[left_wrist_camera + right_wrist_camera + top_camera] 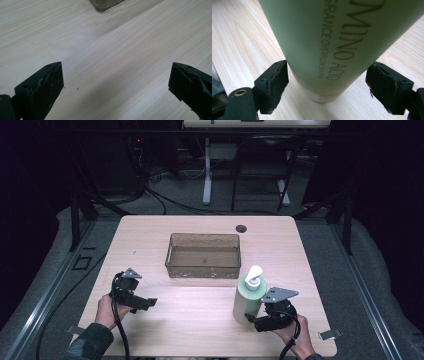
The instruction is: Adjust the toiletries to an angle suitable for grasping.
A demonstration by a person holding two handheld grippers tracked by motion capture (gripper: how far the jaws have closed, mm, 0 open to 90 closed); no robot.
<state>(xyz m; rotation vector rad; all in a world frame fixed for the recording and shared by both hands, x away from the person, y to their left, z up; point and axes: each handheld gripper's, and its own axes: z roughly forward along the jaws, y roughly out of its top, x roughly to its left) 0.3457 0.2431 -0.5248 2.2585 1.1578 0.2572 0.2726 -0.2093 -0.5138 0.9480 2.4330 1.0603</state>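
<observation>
The pale wooden worktop point(200, 320) carries a clear brownish plastic bin point(203, 255) near its middle. Nearer the person, right of centre, a pale green pump bottle point(248, 299) stands upright with its white pump head on top. The right gripper point(254, 319) sits low at the bottle's base; its fingers point(275, 83) are spread on either side of the bottle, not clamped on it. The left gripper point(145, 302) hovers well apart at the left, fingers point(47, 86) wide apart over bare wood.
</observation>
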